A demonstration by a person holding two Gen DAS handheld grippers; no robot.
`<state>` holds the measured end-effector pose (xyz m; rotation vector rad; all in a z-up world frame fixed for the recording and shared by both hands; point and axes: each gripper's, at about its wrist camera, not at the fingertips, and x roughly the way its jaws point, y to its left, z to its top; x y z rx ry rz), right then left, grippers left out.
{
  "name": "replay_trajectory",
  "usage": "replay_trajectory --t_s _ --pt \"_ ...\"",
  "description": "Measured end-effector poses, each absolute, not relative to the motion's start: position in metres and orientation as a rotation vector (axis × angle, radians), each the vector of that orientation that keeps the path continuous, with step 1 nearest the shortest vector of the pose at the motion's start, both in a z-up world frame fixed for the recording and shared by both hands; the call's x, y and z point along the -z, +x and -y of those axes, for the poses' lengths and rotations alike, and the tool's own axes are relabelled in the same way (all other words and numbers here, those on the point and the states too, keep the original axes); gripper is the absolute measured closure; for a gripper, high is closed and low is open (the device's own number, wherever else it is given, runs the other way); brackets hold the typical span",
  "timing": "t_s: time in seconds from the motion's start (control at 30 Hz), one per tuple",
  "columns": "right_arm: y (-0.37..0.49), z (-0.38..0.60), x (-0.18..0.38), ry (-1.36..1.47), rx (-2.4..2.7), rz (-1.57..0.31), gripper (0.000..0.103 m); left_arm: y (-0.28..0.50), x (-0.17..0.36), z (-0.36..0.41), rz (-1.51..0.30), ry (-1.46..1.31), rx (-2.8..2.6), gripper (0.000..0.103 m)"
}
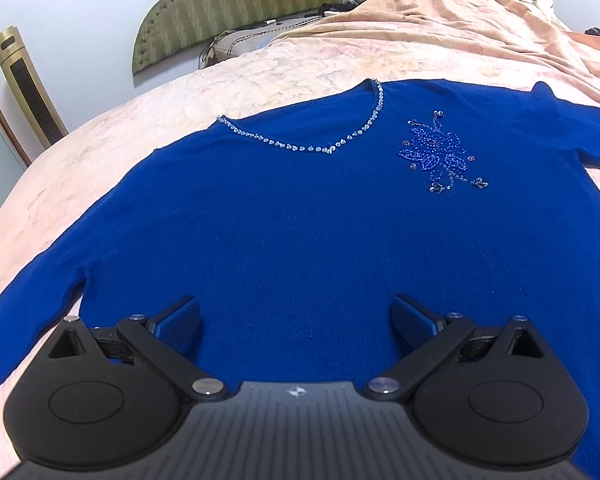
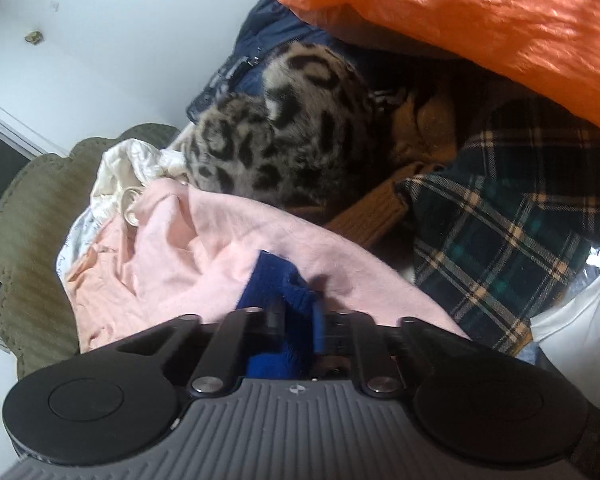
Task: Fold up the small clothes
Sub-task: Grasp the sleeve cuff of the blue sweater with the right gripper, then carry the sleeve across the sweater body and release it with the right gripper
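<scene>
A royal-blue knit sweater lies flat, front up, on a pink bedspread. It has a beaded neckline and a beaded flower on the chest. My left gripper is open and empty, hovering over the sweater's lower body, with blue pads set wide apart. In the right wrist view my right gripper is shut on a bunched piece of the blue sweater, held over pink cloth.
A green headboard and a gold tower heater stand by the white wall. Crumpled peach bedding lies beyond the sweater. The right wrist view shows a leopard-print garment, a plaid garment, an orange bag and pink cloth.
</scene>
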<state>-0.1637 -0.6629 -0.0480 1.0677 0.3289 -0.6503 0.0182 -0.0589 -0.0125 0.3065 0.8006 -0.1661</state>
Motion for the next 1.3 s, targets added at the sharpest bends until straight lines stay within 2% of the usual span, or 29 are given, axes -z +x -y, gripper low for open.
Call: replay_trajectory --t_s 0.27,0.4,0.53,0.67,0.93,1.1,1.3 --pt "-0.154 0.607 -0.025 0.827 0.602 -0.266 0.090 0.017 0.009 0.045 -0.797 0.282 0.161 0.000" --pt "-0.123 0.539 -0.071 0.733 0.401 -0.219 0.090 0.015 0.005 0.027 -0.775 0.275 0.121 0.000" --pt "-0.080 0.451 -0.094 0.699 0.147 -0.225 0.090 0.015 0.001 0.001 -0.752 0.261 0.068 0.000" --pt "-0.030 0.357 -0.096 0.724 -0.075 -0.283 0.090 0.015 -0.003 -0.030 -0.739 0.241 0.009 0.000" --pt "0.051 0.178 -0.061 0.665 -0.321 -0.508 0.090 0.010 -0.004 -0.091 -0.725 0.197 -0.117 0.000" --pt "0.072 0.104 -0.036 0.628 -0.389 -0.637 0.090 0.011 0.003 -0.119 -0.754 0.161 -0.155 0.000" --pt "0.070 0.061 -0.021 0.603 -0.428 -0.705 0.090 0.014 0.004 -0.134 -0.761 0.134 -0.176 0.000"
